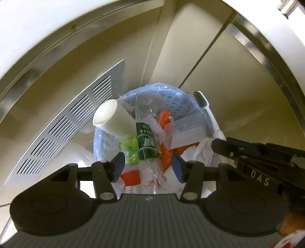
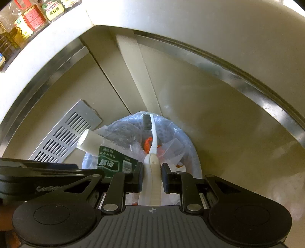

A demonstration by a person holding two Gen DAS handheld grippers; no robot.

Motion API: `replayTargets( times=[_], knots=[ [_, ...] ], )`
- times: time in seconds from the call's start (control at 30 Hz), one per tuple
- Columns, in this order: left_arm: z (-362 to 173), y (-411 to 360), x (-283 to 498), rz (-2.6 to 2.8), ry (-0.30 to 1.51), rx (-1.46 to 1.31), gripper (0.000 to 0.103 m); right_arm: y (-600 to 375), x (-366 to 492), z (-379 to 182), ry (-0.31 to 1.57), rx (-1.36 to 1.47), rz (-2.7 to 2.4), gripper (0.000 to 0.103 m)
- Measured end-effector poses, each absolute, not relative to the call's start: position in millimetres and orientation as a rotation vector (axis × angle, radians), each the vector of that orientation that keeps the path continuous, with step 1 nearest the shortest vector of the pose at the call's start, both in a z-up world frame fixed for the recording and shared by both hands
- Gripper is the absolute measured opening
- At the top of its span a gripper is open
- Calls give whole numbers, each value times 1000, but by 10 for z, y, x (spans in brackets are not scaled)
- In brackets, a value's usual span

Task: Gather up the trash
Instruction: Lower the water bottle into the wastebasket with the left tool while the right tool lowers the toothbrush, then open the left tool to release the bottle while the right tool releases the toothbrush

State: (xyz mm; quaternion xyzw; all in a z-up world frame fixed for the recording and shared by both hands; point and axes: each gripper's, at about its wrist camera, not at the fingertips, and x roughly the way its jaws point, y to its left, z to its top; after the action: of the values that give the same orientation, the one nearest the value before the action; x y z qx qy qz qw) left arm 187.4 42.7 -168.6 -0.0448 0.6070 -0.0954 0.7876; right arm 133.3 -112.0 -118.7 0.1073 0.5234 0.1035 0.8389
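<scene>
A round bin (image 1: 171, 99) lined with a clear bluish bag is heaped with trash. On the heap lie a white paper cup (image 1: 112, 118) on its side and a crushed clear bottle with a green label (image 1: 146, 143). My left gripper (image 1: 148, 167) hangs open right over the bottle, and its pads do not touch it. My right gripper (image 2: 152, 177) is shut on the cream handle of a white toothbrush (image 2: 153, 137). The dark bristles point away over the bin (image 2: 190, 145). The cup (image 2: 91, 142) and the bottle (image 2: 112, 164) also show in the right wrist view.
Orange wrappers (image 1: 165, 122), a green wrapper (image 1: 131, 150) and white tissue (image 1: 202, 150) fill the bin. A metal vent grille (image 1: 66, 129) lies on the beige floor to the left. Beige cabinet fronts with metal trim close in behind. Packaged goods (image 2: 34, 17) sit on a shelf at top left.
</scene>
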Motion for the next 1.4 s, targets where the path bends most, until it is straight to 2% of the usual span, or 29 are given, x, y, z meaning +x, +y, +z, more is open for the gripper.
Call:
replayTargets(
  times=[0.77,1.03,1.07,1.1,1.13,1.17,1.4],
  knots=[
    [-1597,671,1639,-168,1282,-182,49,-920,1337,-1138,1117,202,251,20],
    [-1581,737,1649,-160,1274,-189,49,-956,1374,-1153,1089,280,284,21],
    [-1580,741,1648,-159,1273,-189,49,-965,1375,-1152,1082,288,286,23],
    [-1578,747,1646,-157,1272,-188,49,-970,1374,-1149,1075,290,282,38],
    [-1577,757,1643,-154,1270,-188,49,-980,1367,-1141,1069,297,282,61],
    [-1584,764,1639,-151,1269,-189,49,-995,1356,-1141,1064,306,284,65],
    [-1571,793,1591,-141,1258,-201,50,-1076,1278,-1170,1089,305,267,66]
  ],
)
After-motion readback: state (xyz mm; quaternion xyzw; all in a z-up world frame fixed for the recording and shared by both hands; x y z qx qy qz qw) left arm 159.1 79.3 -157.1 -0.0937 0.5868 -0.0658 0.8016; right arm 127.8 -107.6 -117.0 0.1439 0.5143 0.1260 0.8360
